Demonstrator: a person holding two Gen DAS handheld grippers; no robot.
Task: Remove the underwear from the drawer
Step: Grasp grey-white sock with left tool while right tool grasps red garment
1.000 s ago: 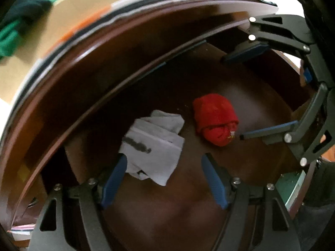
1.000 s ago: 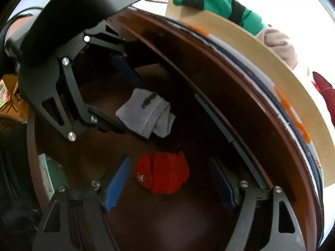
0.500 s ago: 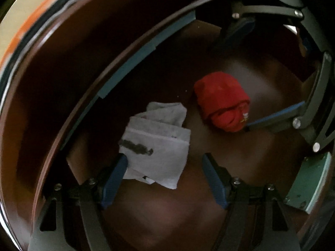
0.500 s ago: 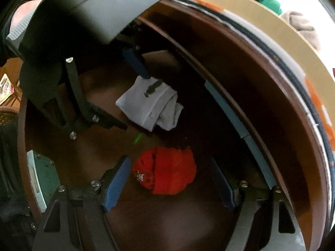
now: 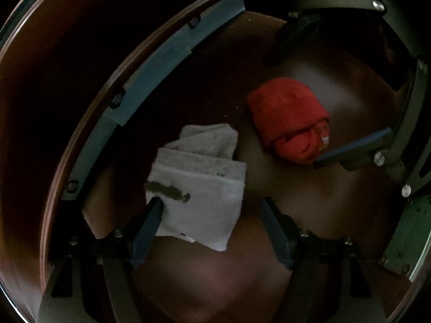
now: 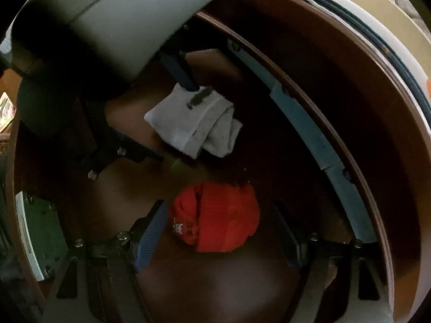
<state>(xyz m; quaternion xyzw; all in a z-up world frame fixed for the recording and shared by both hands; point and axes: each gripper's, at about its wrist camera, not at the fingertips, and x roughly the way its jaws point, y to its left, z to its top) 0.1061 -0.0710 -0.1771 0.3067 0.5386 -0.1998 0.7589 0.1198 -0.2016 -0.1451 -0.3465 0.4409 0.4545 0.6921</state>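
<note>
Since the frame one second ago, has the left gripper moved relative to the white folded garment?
Yes. The left gripper has come down onto the white folded garment on the drawer floor; the garment now sits between its open fingers.

Both grippers have sunk closer over white [image 5: 199, 188] and red underwear [image 6: 218, 218].

Inside the drawer [image 5: 309, 204] the dark wooden floor lies bare around two bundles: a folded grey garment [image 5: 199, 191] and a rolled red one [image 5: 285, 118], apart, with a strip of floor between them. The back wall with its blue-grey rail [image 5: 150, 80] closes one side. Both grippers crowd the space above.
</note>
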